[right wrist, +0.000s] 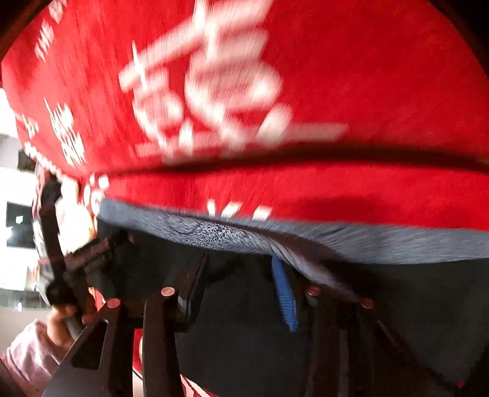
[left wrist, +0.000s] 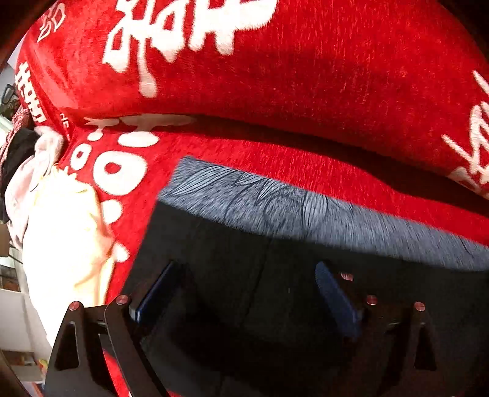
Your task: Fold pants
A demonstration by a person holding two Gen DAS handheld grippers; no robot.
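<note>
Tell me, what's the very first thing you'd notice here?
The bright red blanket with big white characters fills the top of both views. Below it lie dark pants with a grey waistband along their upper edge. The left gripper stands wide open over the pants, and the right gripper is over them near the waistband.
</note>
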